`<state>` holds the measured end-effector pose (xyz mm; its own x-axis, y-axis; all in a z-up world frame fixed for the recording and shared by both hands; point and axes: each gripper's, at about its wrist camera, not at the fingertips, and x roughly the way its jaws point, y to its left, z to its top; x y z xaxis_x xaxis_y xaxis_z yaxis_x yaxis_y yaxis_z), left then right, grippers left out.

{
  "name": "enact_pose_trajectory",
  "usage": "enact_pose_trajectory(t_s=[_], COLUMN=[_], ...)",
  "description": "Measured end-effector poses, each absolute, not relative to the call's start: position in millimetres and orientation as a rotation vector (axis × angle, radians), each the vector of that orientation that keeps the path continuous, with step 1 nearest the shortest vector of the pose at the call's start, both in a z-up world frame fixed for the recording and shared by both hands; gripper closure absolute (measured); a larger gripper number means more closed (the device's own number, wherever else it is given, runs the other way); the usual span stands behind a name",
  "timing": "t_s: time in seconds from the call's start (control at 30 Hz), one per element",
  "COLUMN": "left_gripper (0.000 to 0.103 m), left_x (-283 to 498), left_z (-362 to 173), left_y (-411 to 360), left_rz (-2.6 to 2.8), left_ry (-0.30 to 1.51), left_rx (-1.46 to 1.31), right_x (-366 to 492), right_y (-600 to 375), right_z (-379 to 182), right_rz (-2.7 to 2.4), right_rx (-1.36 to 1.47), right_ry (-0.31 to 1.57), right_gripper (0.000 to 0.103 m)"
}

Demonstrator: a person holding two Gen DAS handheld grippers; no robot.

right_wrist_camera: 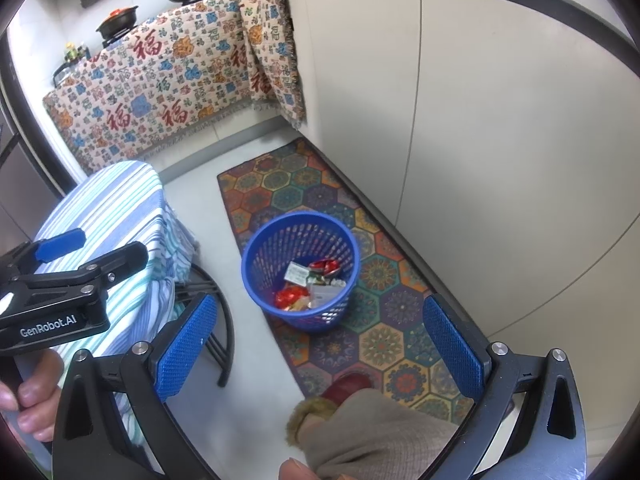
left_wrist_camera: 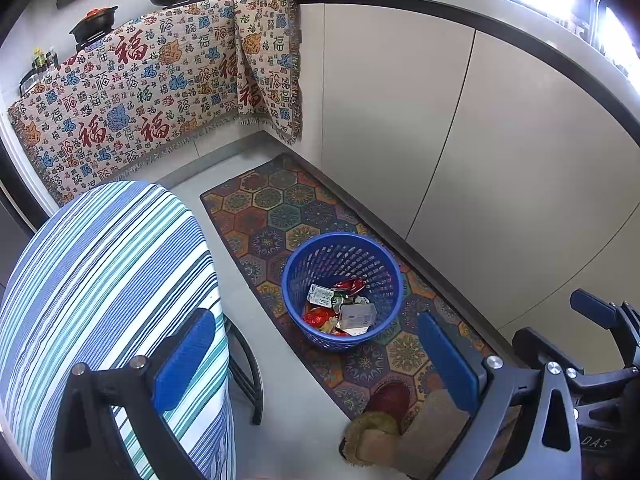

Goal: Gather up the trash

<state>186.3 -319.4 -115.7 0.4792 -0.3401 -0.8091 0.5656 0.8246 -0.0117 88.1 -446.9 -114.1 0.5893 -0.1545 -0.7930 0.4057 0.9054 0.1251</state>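
A blue plastic basket point(left_wrist_camera: 340, 235) point(right_wrist_camera: 300, 214) stands on the patterned rug. It holds trash point(left_wrist_camera: 340, 308) point(right_wrist_camera: 312, 288): red wrappers, a white carton and a grey box. My left gripper point(left_wrist_camera: 316, 364) hovers above and short of the basket, open, with nothing between its blue pads point(left_wrist_camera: 184, 360). My right gripper point(right_wrist_camera: 320, 350) is likewise open and empty, framing the basket from above. Each gripper shows in the other's view: the right gripper point(left_wrist_camera: 568, 332) at the right edge, the left gripper point(right_wrist_camera: 88, 256) at the left, held by a hand.
A small table with a striped cloth point(left_wrist_camera: 112, 280) point(right_wrist_camera: 116, 208) stands left of the basket on dark metal legs. White cabinets point(left_wrist_camera: 480, 160) run along the right. A patterned cloth point(left_wrist_camera: 140, 92) hangs from the stove counter. A person's red slipper point(left_wrist_camera: 390, 396) point(right_wrist_camera: 348, 388) rests on the rug point(left_wrist_camera: 280, 200).
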Motion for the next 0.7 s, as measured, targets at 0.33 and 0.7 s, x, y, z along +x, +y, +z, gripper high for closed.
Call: enact_pose_trajectory(t_s=[0.33,0.7], left_gripper=[0.000,0.000], left_x=[185.5,183.9], left_z=[-115.2,-115.8], left_y=[-321.1,-319.2], left_rz=[-0.567,-0.582], left_ry=[0.916,0.922], left_rx=[0.280,0.265], right_x=[88.0,88.3], right_y=[-447.9,-451.7], right_z=[-116.8,-119.4], right_rz=[-0.332,-0.333], right_rx=[0.317,0.325], right_ry=[0.892,0.899], right_gripper=[0.000,0.000])
